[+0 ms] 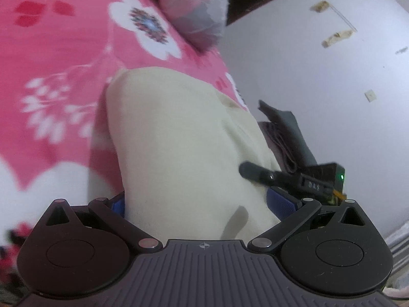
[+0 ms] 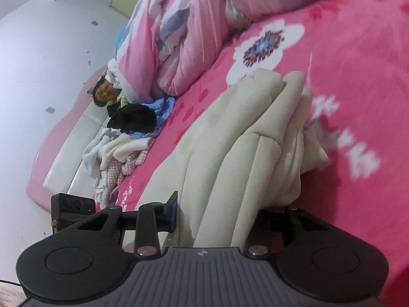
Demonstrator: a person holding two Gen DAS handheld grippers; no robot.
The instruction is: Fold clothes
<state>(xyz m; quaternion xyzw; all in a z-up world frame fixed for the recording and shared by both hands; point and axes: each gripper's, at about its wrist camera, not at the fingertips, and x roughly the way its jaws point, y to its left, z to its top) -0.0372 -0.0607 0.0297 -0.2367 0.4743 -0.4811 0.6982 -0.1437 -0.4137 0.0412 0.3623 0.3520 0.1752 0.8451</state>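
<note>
Holding the cream garment (image 2: 230,140) bunched on the pink floral bed (image 2: 358,76), my right gripper (image 2: 225,209) has its jaws clamped on the folds, while my left gripper (image 1: 196,204) grips another part of it.

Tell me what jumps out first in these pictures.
A cream garment lies bunched on the pink flowered bedspread, its near end between both tongs. A rumpled pink quilt is heaped at the bed's far end, with a pile of loose clothes along the left edge.
</note>
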